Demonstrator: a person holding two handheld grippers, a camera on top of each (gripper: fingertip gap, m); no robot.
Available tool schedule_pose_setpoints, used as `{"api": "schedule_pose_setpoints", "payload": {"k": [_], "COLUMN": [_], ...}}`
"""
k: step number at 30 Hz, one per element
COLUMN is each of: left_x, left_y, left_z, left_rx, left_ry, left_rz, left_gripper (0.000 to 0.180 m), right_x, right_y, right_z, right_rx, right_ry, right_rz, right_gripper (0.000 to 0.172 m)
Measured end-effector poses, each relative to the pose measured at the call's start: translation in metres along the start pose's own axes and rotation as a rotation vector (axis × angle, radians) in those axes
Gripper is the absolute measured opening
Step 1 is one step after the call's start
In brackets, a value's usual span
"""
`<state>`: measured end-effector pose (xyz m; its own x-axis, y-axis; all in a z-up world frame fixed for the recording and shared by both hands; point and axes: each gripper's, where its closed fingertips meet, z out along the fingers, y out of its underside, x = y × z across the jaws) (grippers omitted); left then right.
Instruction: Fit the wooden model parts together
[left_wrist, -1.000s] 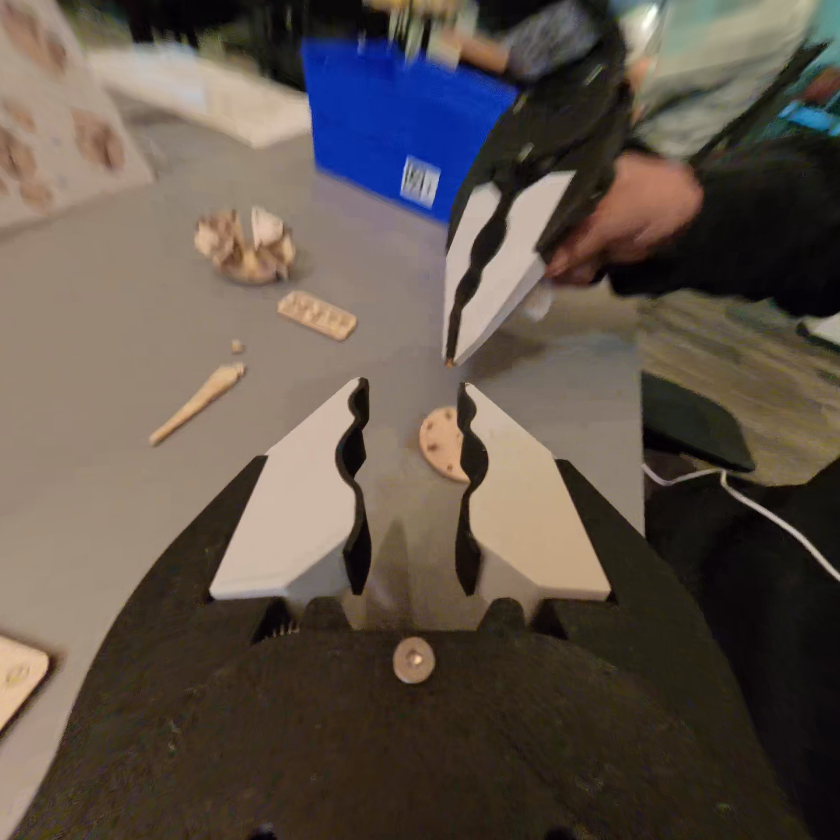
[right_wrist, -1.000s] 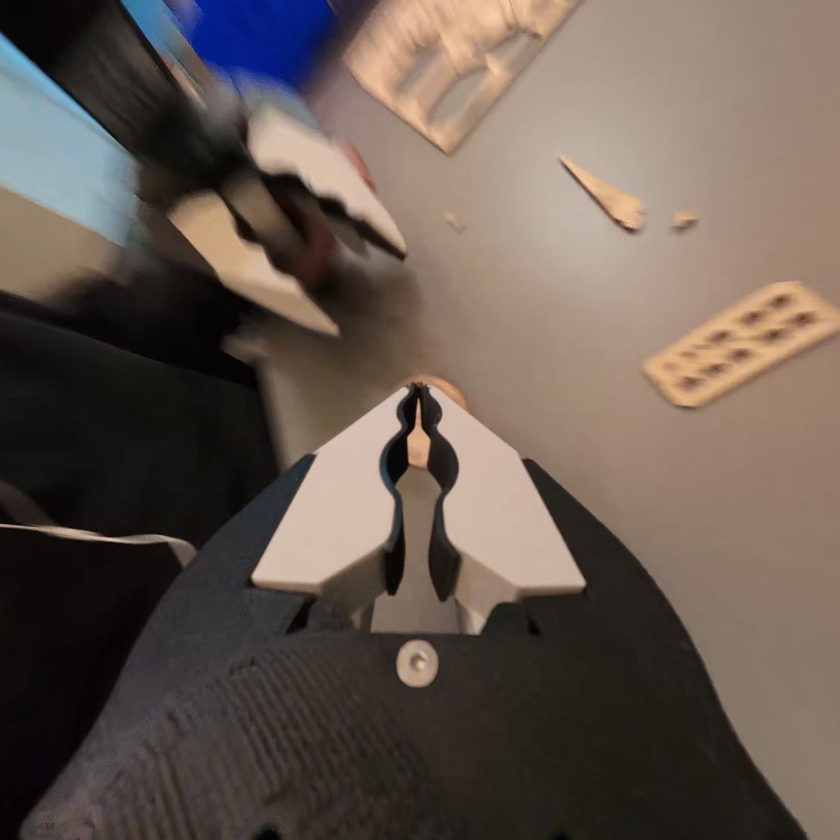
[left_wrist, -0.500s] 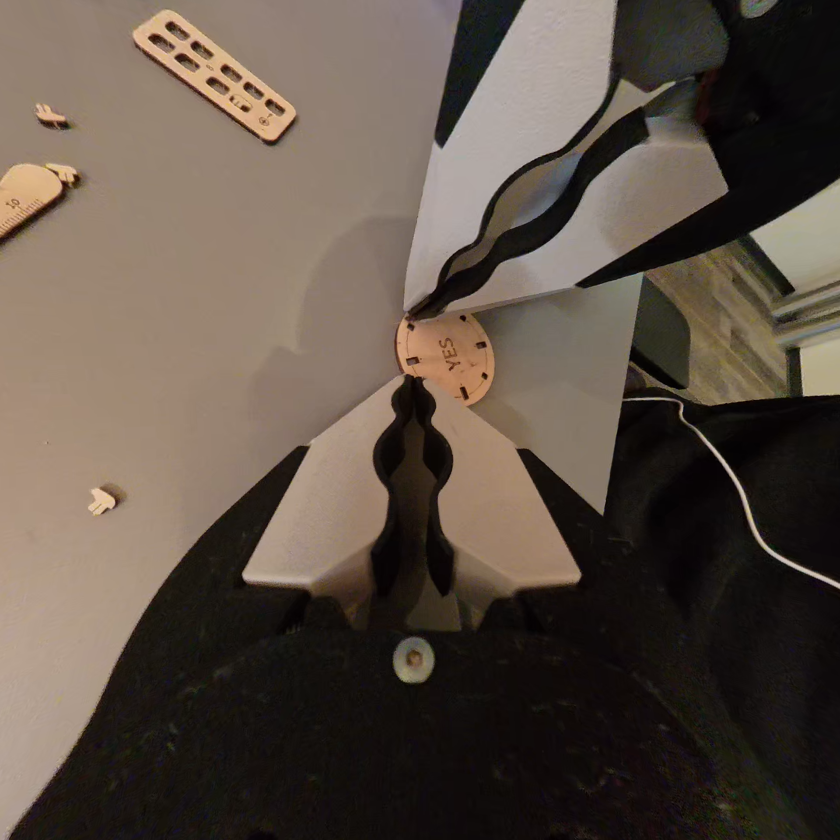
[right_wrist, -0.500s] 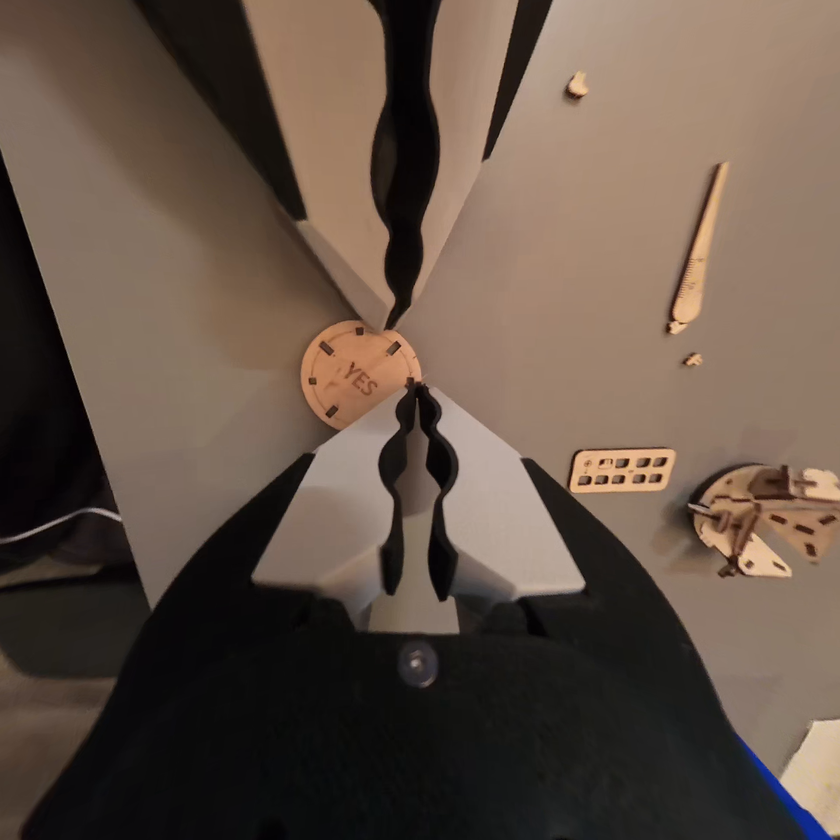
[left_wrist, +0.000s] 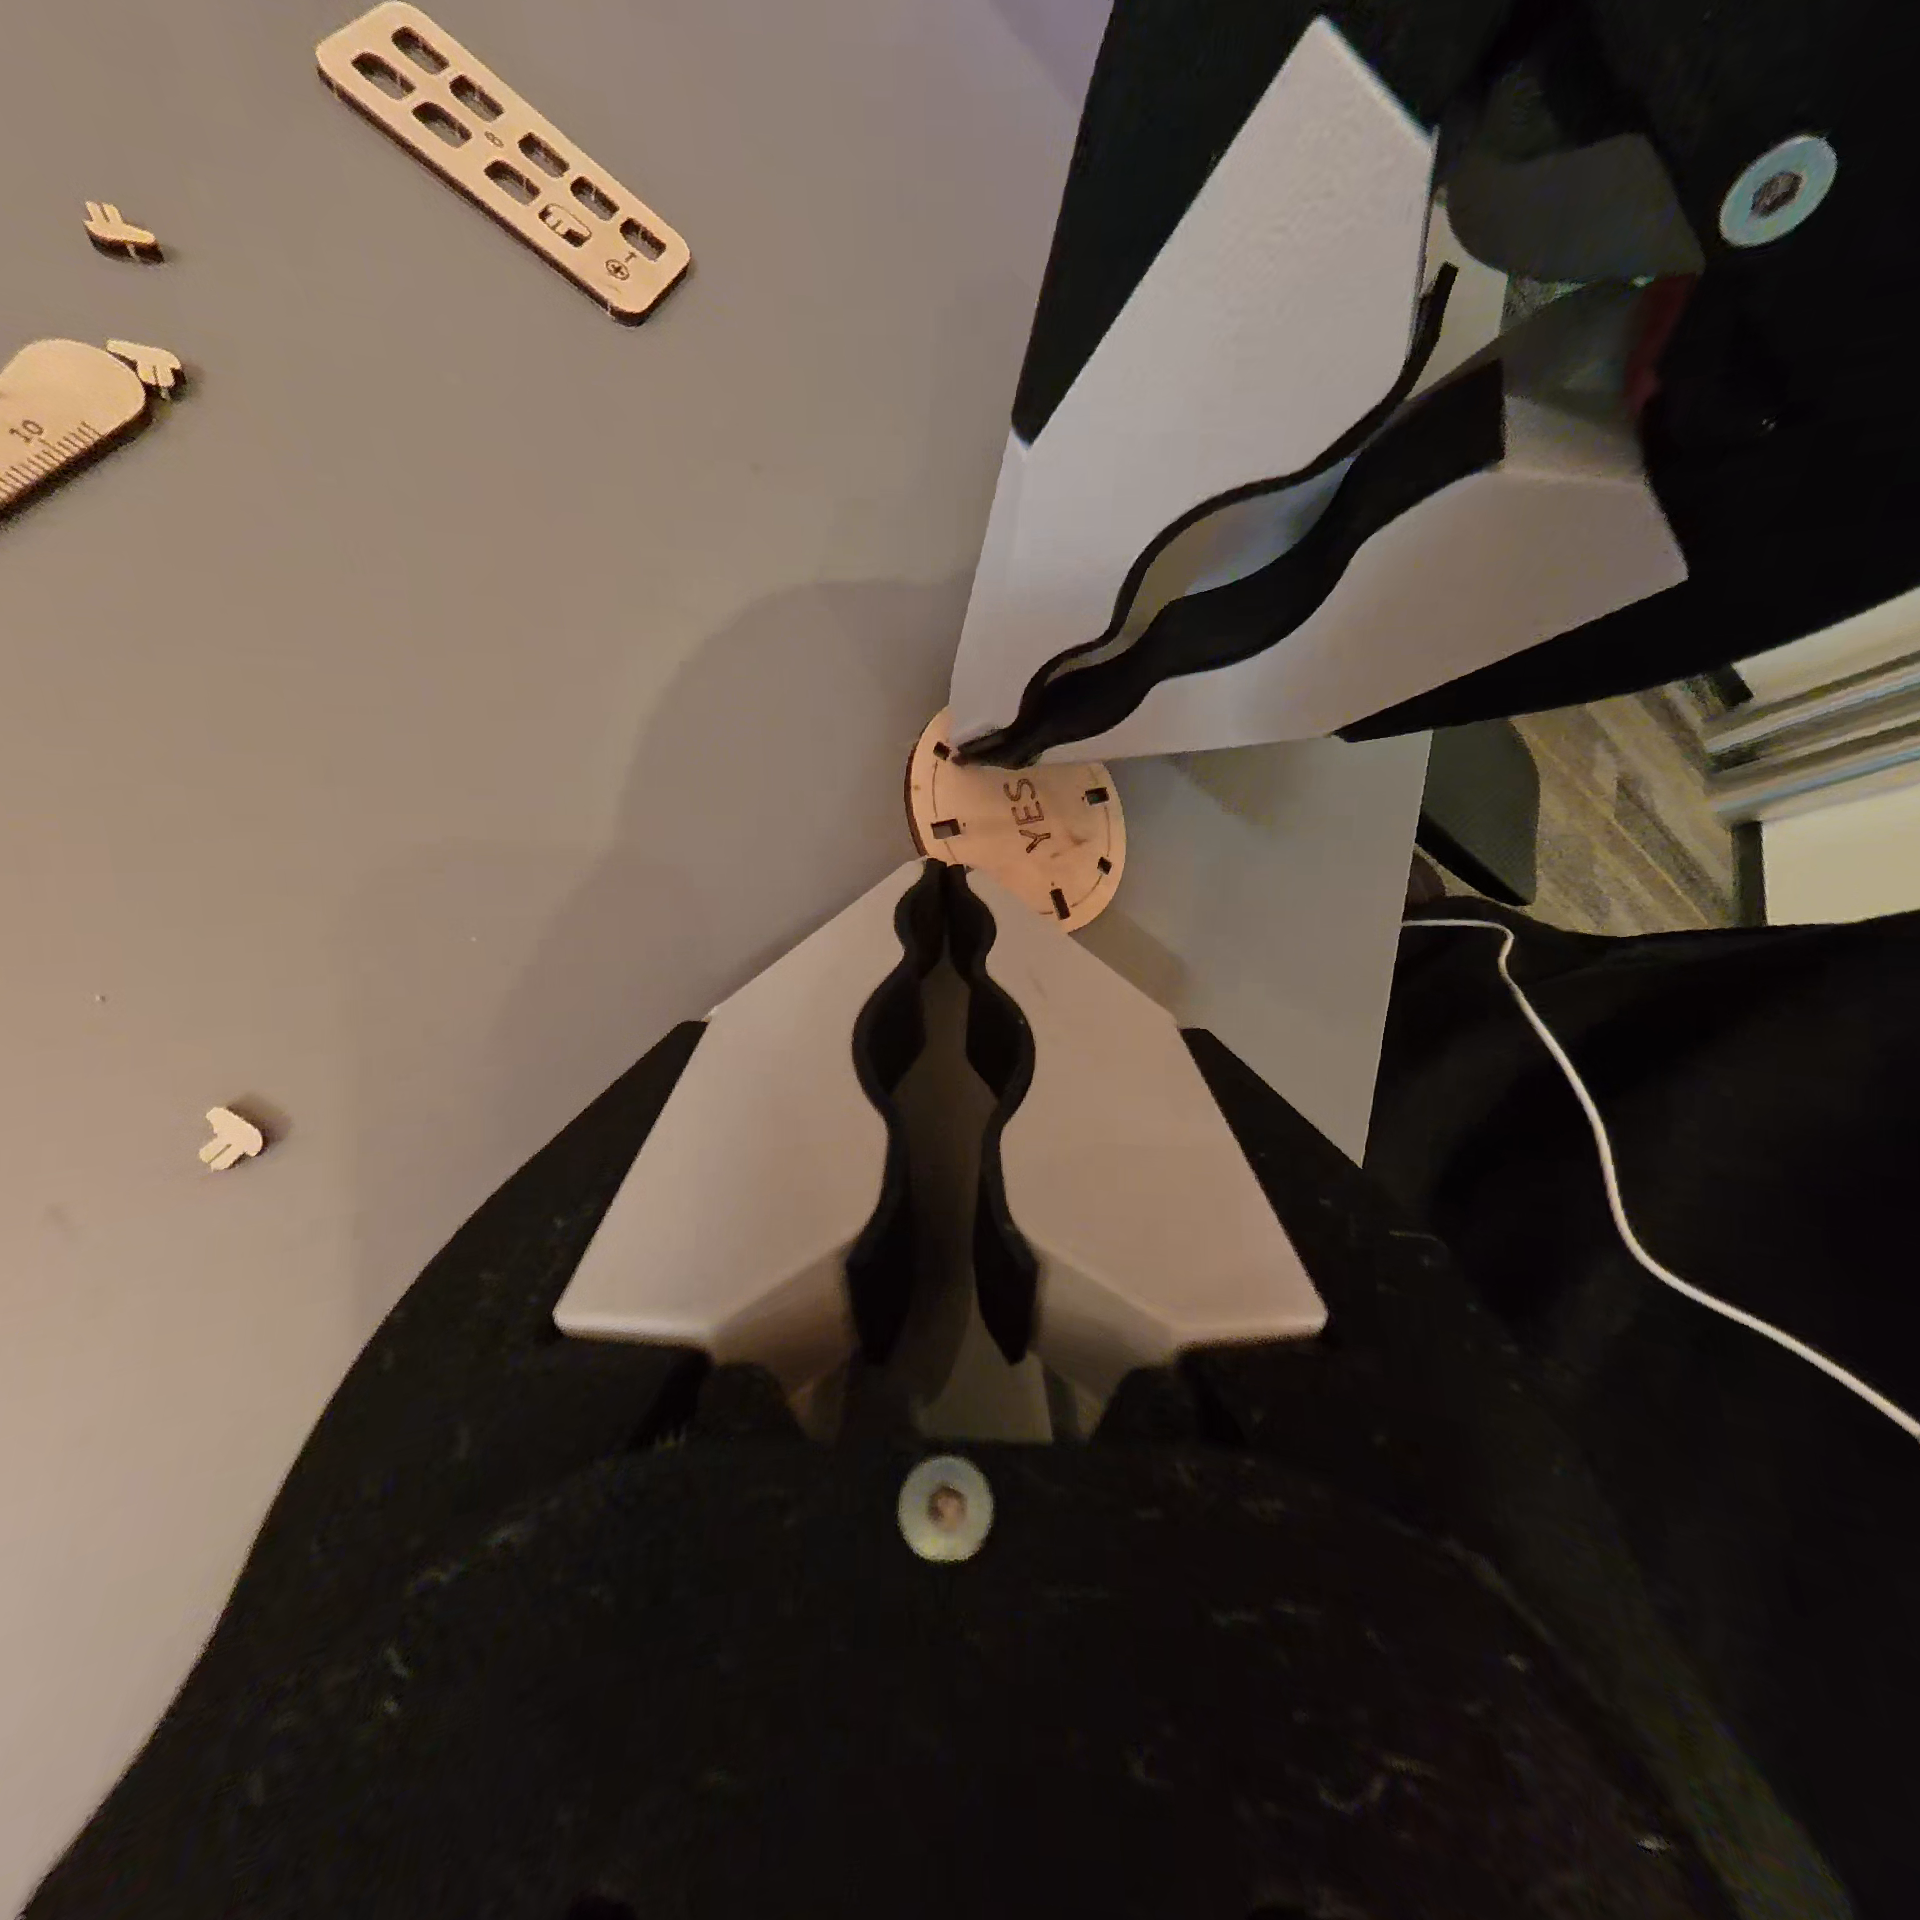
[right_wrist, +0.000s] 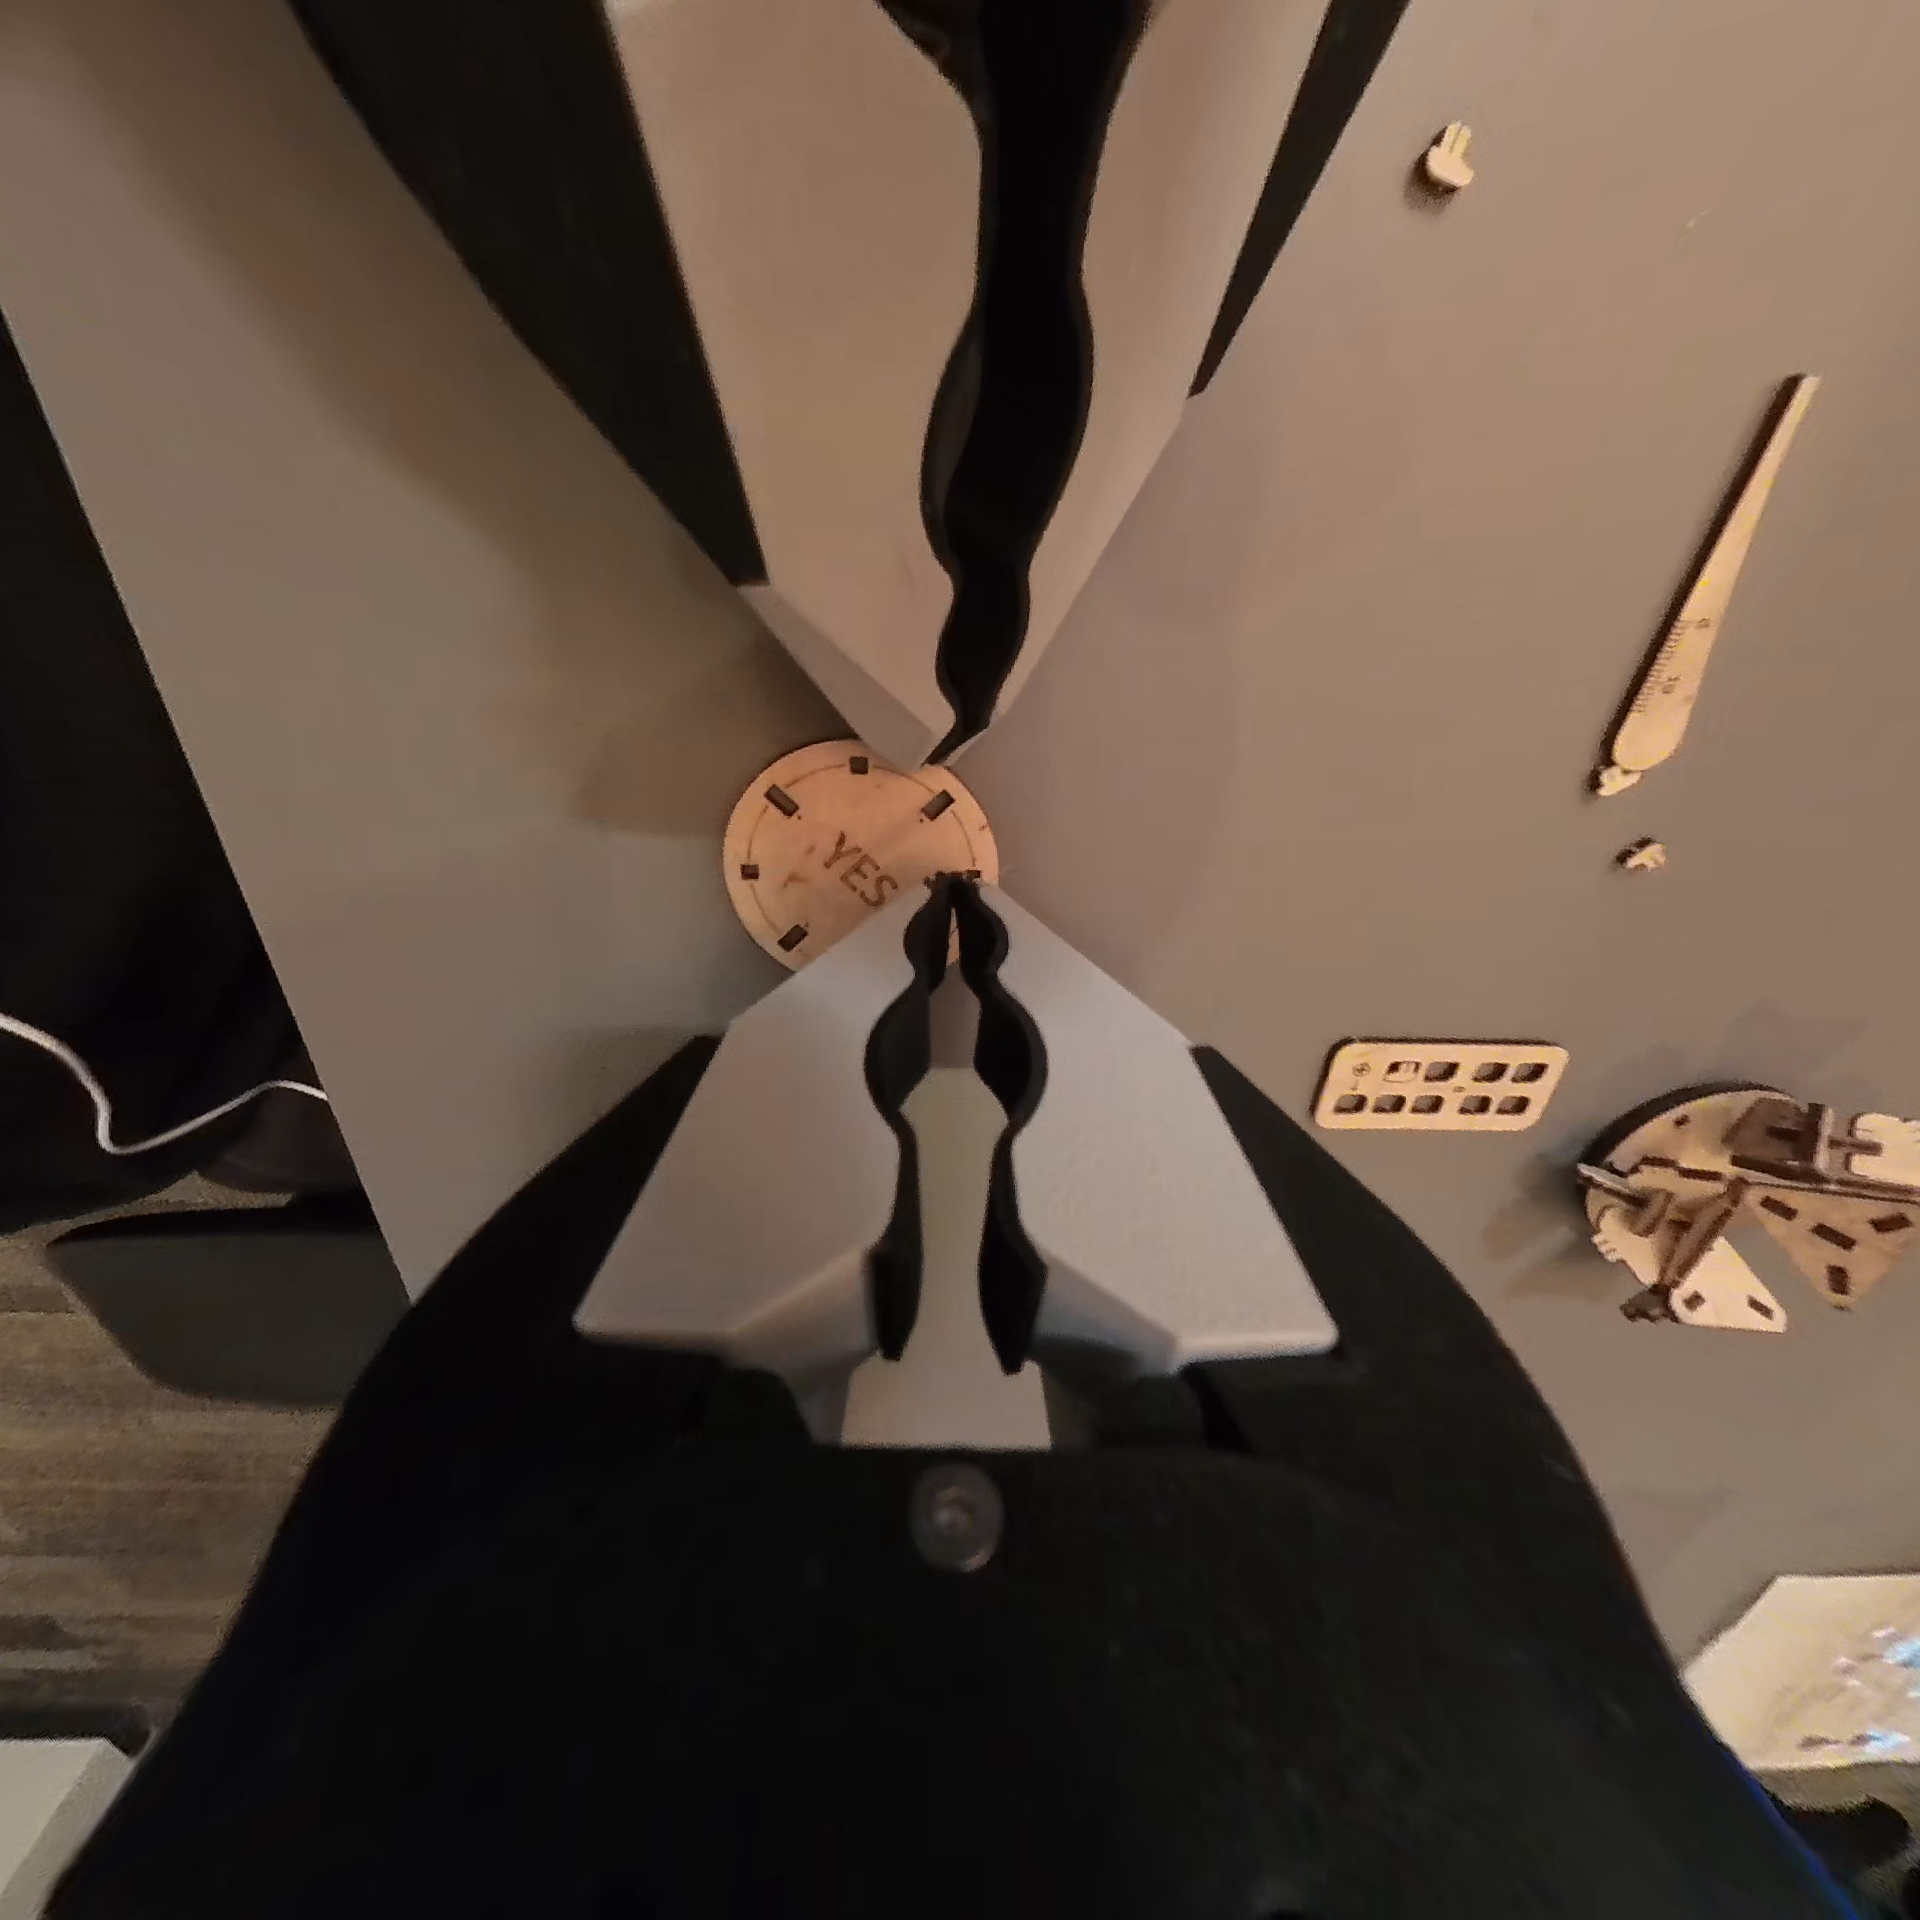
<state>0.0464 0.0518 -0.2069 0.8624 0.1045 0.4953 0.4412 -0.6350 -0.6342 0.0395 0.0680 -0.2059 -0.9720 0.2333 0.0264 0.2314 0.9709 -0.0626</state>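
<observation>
Round pale wooden disc with small slots lies on grey table; left gripper and right gripper, both closed together, apparently touch its rim on opposite sides.

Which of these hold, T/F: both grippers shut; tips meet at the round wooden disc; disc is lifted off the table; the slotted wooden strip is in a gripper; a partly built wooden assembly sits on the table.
1. Both grippers are shut. True: left gripper and right gripper each have tips together.
2. Both tips are at the round wooden disc. True, from opposite edges.
3. The disc is lifted. False: it lies flat on the grey table.
4. The slotted wooden strip is gripped. False: it lies loose on the table.
5. A partly built wooden assembly sits on the table. True.
</observation>
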Motion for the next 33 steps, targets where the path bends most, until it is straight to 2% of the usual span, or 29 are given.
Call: {"api": "schedule_pose_setpoints", "payload": {"k": [16, 33], "left_x": [-0.0006, -0.0001], "left_y": [-0.0011, -0.0013], "left_z": [-0.0014, -0.0016], "left_rx": [0.008, 0.008], "left_ry": [0.023, 0.034], "left_rz": [-0.026, -0.033], "left_gripper": [0.0, 0.0], "right_x": [0.0058, 0.0054], "right_y": [0.003, 0.0016], "right_z": [0.0012, 0.0009], "right_rx": [-0.096, -0.112], "right_ry": [-0.013, -0.003], "right_rz": [-0.031, -0.014], "right_gripper": [0.0, 0.0]}}
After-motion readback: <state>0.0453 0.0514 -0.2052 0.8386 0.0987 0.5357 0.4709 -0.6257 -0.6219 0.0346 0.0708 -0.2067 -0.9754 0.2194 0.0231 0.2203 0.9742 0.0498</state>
